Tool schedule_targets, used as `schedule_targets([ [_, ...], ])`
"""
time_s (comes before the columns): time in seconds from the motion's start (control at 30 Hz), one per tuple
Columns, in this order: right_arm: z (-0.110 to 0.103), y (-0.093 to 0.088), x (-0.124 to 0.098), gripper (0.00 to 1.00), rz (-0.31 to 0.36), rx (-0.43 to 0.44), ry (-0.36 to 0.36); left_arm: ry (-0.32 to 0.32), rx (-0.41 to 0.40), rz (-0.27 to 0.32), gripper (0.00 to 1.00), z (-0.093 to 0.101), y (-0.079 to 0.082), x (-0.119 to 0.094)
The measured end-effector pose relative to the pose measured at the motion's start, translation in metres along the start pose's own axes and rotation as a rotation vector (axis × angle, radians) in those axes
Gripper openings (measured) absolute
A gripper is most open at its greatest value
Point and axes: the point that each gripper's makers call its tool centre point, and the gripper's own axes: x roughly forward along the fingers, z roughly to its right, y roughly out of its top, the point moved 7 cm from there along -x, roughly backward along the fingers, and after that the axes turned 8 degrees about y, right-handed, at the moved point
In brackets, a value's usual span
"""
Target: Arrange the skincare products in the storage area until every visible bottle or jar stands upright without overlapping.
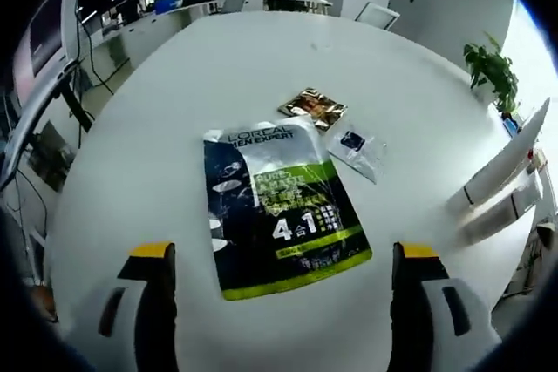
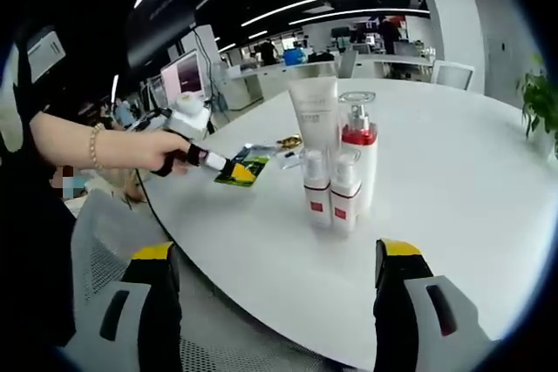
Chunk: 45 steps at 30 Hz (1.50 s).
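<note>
White table (image 1: 157, 128) carries everything I see. Through my left gripper (image 1: 283, 280) view, three flat packets lie on it: one large dark-and-green sachet (image 1: 279, 206), one small gold packet (image 1: 313, 107) just beyond its far edge, and one small clear packet (image 1: 356, 151) beside that same edge. The sachet's long axis runs away from me, its printed top pointing to the far side. My left gripper is spread wide, holding nothing, with the sachet between its jaws.

Through my right gripper (image 2: 272, 283) view, four containers stand upright in a tight cluster: one tall white tube (image 2: 316, 113), one red-collared pump bottle (image 2: 360, 150), and two small bottles (image 2: 331, 187) in front of them, touching or nearly so. Bare table lies open around the cluster, its rim curving near me. My right gripper is also spread, empty. My hand (image 2: 157, 151) holds the left gripper above the sachet, well apart from the cluster.
</note>
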Motion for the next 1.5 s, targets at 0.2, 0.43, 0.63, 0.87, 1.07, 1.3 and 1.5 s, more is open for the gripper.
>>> schedule_targets([
  [0.2, 0.001, 0.000, 0.001, 0.92, -0.005, 0.008, -0.005, 0.019, -0.013, -0.008, 0.99, 0.005, 0.009, 0.012],
  [0.43, 0.001, -0.001, 0.001, 0.92, -0.009, 0.012, -0.002, 0.029, -0.007, -0.023, 0.99, 0.007, 0.015, 0.020],
  [0.63, 0.001, -0.001, 0.002, 0.92, -0.009, 0.017, -0.004, 0.034, 0.003, -0.025, 0.94, 0.006, 0.013, 0.023],
  [0.87, 0.001, -0.001, 0.001, 0.92, -0.010, 0.016, -0.002, 0.053, 0.036, -0.018, 0.86, 0.003, 0.013, 0.023],
  [1.07, 0.001, -0.002, 0.002, 0.91, -0.012, 0.014, -0.001, 0.032, 0.092, 0.012, 0.74, 0.008, 0.015, 0.021],
  [1.3, 0.001, -0.003, 0.003, 0.91, -0.016, 0.012, 0.001, 0.026, 0.146, 0.055, 0.69, 0.009, 0.017, 0.023],
  [1.5, 0.002, -0.003, 0.002, 0.91, -0.009, 0.023, -0.001, -0.009, 0.180, 0.086, 0.43, 0.017, 0.017, 0.023],
])
